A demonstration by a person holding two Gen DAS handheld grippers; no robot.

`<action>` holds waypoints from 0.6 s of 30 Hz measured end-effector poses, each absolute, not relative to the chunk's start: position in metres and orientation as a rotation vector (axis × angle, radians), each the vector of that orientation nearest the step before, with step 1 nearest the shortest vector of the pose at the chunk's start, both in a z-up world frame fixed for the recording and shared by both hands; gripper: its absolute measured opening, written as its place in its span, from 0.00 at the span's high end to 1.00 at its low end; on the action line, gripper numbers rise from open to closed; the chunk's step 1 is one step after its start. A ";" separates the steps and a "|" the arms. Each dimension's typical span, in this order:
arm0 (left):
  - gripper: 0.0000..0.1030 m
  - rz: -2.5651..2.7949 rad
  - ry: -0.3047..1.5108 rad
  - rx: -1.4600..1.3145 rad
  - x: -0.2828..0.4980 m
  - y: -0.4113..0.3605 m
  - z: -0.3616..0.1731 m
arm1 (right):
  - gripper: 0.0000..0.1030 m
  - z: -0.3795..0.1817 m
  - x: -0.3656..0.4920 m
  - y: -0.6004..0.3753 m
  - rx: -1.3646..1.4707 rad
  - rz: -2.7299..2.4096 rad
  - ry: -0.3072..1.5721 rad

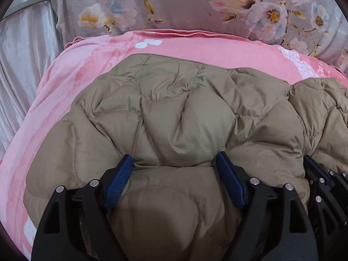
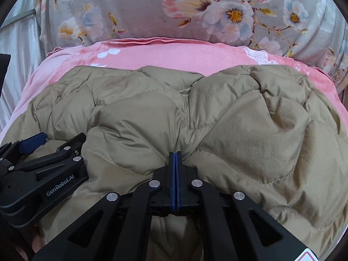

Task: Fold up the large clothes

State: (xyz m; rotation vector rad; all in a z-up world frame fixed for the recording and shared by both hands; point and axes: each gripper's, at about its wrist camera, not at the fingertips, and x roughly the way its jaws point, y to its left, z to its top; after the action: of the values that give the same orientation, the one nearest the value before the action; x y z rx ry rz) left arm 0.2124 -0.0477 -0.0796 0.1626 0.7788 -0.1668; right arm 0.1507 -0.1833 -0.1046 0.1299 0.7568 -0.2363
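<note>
A tan quilted puffer jacket [image 1: 174, 113] lies bunched on a pink bedsheet [image 1: 195, 47]; it also fills the right wrist view [image 2: 239, 130]. My left gripper [image 1: 175, 163] is open, its blue pads [image 1: 118, 182] spread wide and resting on the near edge of the jacket, with padding bulging between them. My right gripper [image 2: 175, 154] is shut, its blue pads pressed together on a fold of the jacket. The left gripper [image 2: 41, 163] shows at the left of the right wrist view, close beside the right one. The right gripper [image 1: 322, 174] shows at the right edge of the left wrist view.
A grey floral pillow or duvet [image 1: 195, 4] lies along the far side of the bed, also in the right wrist view [image 2: 174, 10]. A pale silvery curtain [image 1: 24, 54] hangs at the left. The pink sheet [image 2: 174, 56] shows beyond the jacket.
</note>
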 end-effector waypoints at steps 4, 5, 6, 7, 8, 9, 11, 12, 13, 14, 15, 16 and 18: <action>0.25 -0.156 0.758 0.170 0.211 -0.049 -0.084 | 0.99 -0.108 0.152 -0.192 0.183 -0.205 0.762; 0.25 -0.154 0.755 0.171 0.211 -0.049 -0.084 | 0.99 -0.109 0.153 -0.192 0.188 -0.201 0.762; 0.25 -0.152 0.754 0.172 0.211 -0.050 -0.085 | 0.99 -0.109 0.153 -0.193 0.193 -0.199 0.763; 0.25 -0.151 0.753 0.172 0.211 -0.050 -0.085 | 0.99 -0.110 0.153 -0.193 0.193 -0.199 0.763; 0.25 -0.151 0.753 0.173 0.211 -0.050 -0.085 | 0.99 -0.110 0.153 -0.193 0.192 -0.199 0.763; 0.25 -0.152 0.754 0.172 0.211 -0.050 -0.085 | 0.99 -0.110 0.153 -0.193 0.194 -0.197 0.762; 0.25 -0.157 0.756 0.169 0.211 -0.050 -0.085 | 0.99 -0.110 0.153 -0.194 0.203 -0.188 0.763; 0.25 -0.164 0.759 0.165 0.210 -0.049 -0.084 | 0.99 -0.109 0.153 -0.194 0.203 -0.184 0.769; 0.25 -0.175 0.770 0.159 0.208 -0.046 -0.082 | 0.99 -0.105 0.154 -0.193 0.194 -0.186 0.786; 0.26 -0.180 0.785 0.150 0.205 -0.041 -0.078 | 0.99 -0.097 0.153 -0.191 0.189 -0.195 0.810; 0.26 -0.187 0.799 0.131 0.201 -0.035 -0.072 | 0.99 -0.090 0.149 -0.191 0.200 -0.192 0.812; 0.26 -0.190 0.810 0.102 0.196 -0.025 -0.065 | 0.98 -0.080 0.143 -0.190 0.222 -0.187 0.798; 0.26 -0.191 0.826 0.021 0.183 0.007 -0.045 | 0.98 -0.059 0.128 -0.184 0.256 -0.159 0.769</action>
State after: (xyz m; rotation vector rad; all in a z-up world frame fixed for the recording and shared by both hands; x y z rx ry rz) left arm 0.1835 0.0071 -0.0446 0.0210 0.8257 -0.1908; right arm 0.1276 -0.1837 -0.0588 0.2559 0.7694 -0.1592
